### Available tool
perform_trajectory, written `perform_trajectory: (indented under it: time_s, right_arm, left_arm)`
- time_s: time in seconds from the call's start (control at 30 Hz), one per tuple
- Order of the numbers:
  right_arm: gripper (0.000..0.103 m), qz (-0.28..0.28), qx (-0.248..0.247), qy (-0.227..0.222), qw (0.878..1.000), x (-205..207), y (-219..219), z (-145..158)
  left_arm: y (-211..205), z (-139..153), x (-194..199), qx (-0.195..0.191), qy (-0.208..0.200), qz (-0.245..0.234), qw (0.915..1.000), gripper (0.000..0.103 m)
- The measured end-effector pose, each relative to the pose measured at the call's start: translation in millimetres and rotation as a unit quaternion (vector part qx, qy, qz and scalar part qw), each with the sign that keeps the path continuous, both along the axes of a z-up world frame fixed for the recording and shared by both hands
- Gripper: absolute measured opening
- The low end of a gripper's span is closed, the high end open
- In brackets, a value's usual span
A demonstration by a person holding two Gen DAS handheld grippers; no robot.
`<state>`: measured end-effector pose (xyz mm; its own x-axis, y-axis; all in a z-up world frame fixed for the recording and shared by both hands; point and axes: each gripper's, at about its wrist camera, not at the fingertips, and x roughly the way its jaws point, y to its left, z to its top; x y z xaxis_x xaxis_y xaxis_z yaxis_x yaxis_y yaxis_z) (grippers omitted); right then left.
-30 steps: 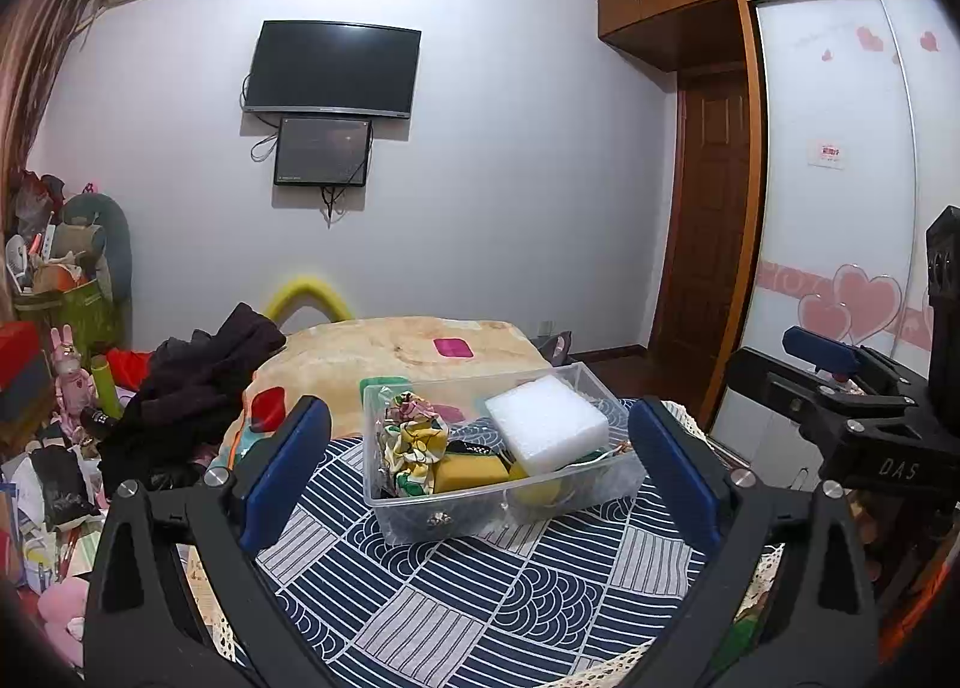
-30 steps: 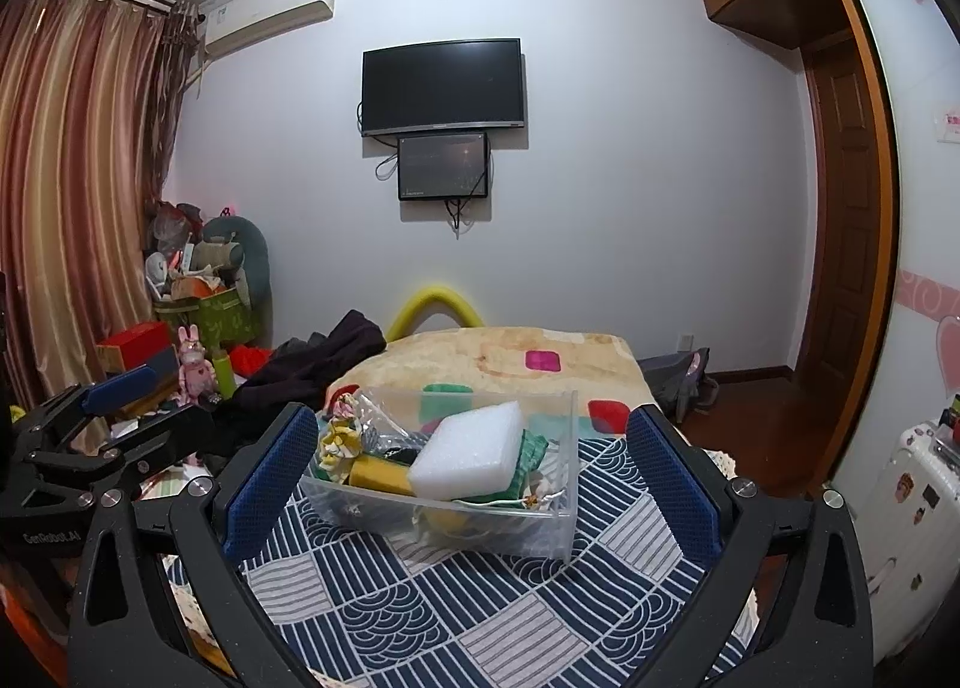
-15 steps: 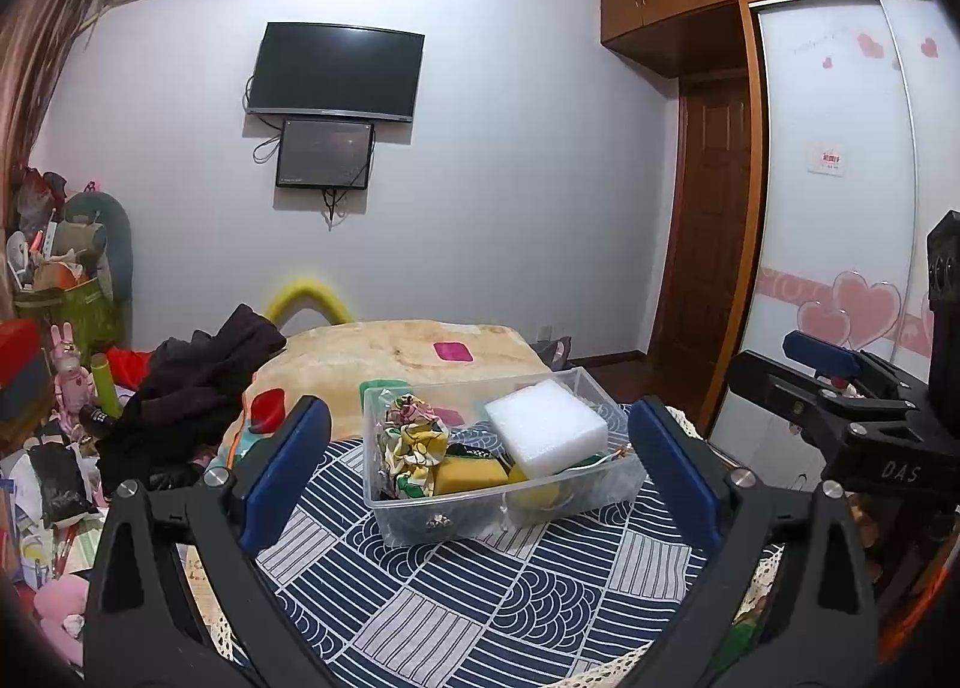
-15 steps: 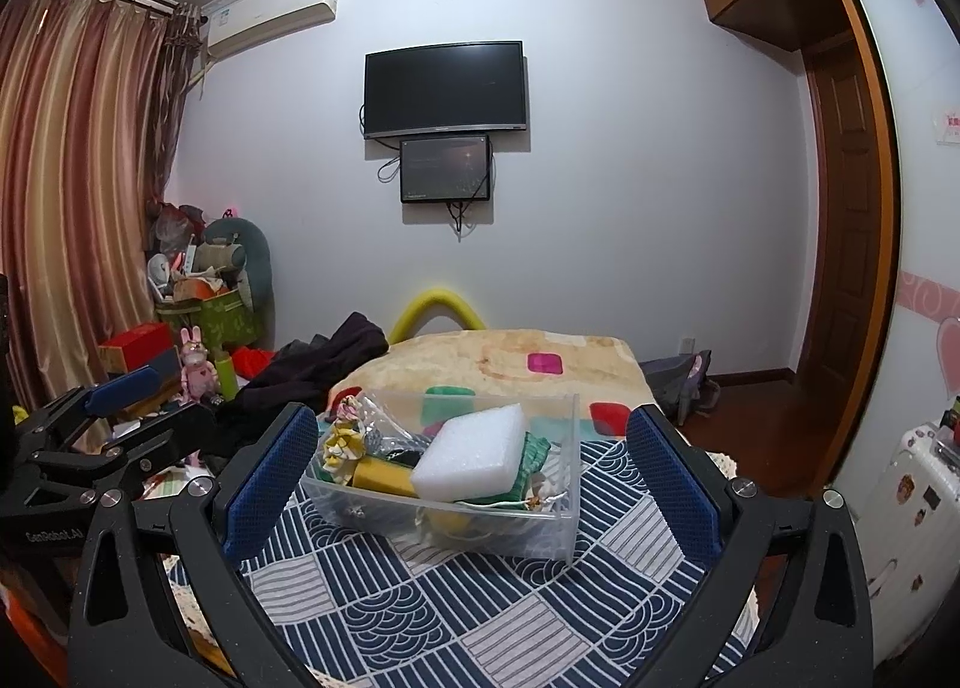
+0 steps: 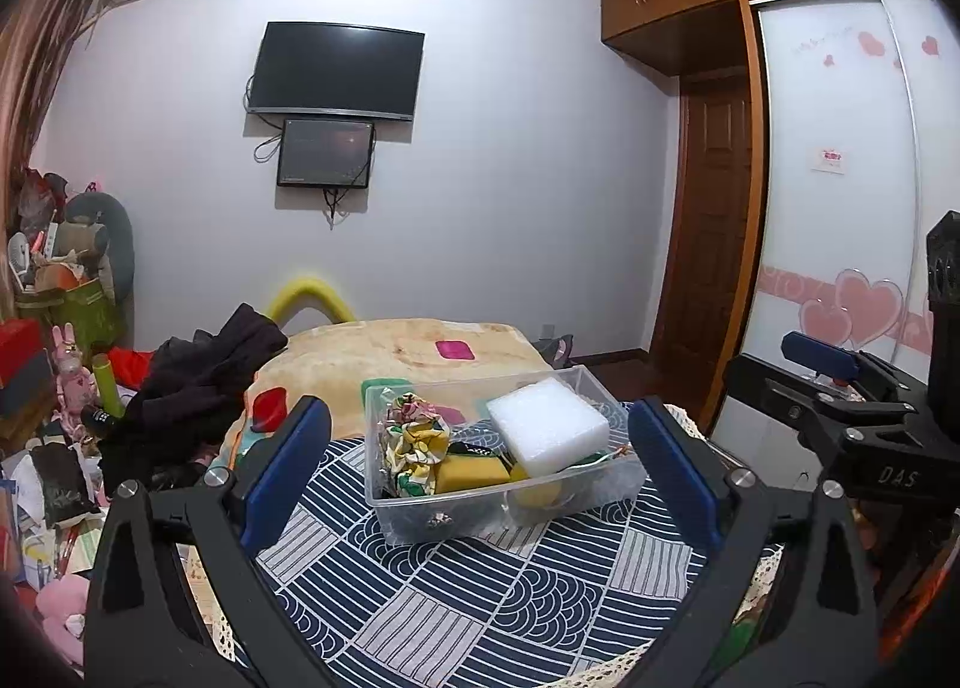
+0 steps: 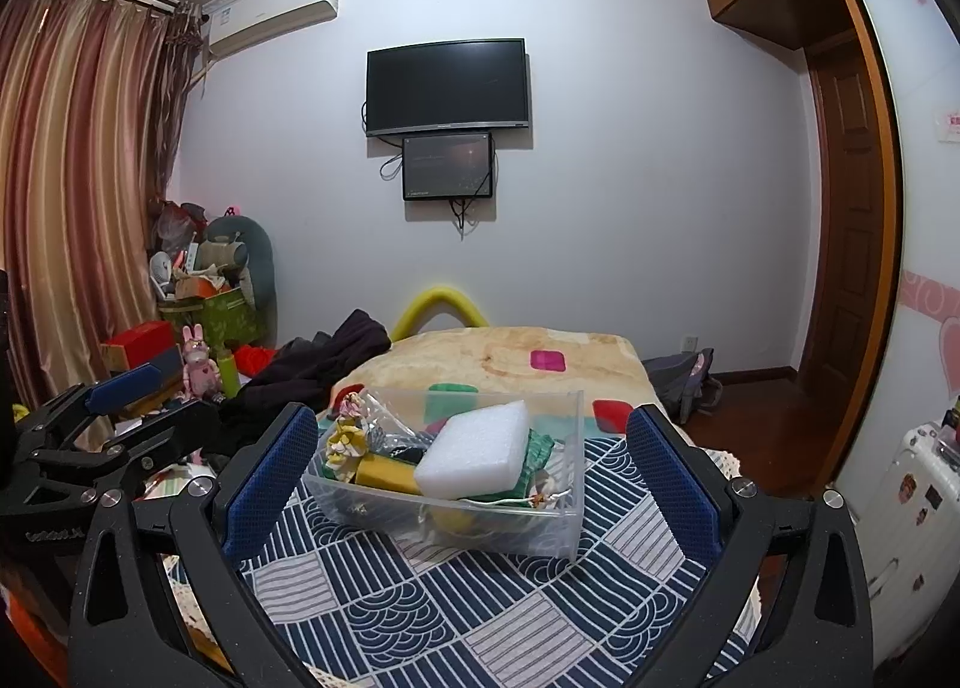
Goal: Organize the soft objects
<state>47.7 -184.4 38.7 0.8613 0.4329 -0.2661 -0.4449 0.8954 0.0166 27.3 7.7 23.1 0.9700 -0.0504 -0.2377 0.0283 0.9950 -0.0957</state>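
A clear plastic bin (image 5: 420, 520) (image 6: 564, 532) stands on a table with a navy patterned cloth (image 5: 480, 598) (image 6: 420, 610). It holds a white foam block (image 5: 546, 427) (image 6: 474, 451), a yellow sponge (image 5: 471, 473) (image 6: 387, 473), a floral fabric piece (image 5: 414, 436) (image 6: 345, 439) and green cloth (image 6: 537, 448). My left gripper (image 5: 480, 478) is open and empty, held back from the bin. My right gripper (image 6: 471, 484) is open and empty, also short of the bin. Each gripper shows at the edge of the other's view.
Behind the table is a bed with a beige blanket (image 5: 390, 352) and dark clothes (image 5: 198, 382). Cluttered boxes and toys (image 6: 198, 340) stand at the left. A wardrobe (image 5: 840, 208) and door are at the right. A white suitcase (image 6: 912, 514) stands low right.
Both grippers have drifted very slightly; the view is nearly the same. Both stay open and empty, and the bin's contents have not moved.
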Motion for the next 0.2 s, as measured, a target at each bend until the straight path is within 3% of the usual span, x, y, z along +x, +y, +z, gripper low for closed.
perform_trajectory:
  time_s: [0.2]
  right_arm:
    - [0.103, -0.001, 0.001, 0.0, 1.0, -1.2, 0.6, -0.7]
  left_arm:
    - [-0.7, 0.3, -1.2, 0.001, 0.0, -0.004, 1.0, 0.101]
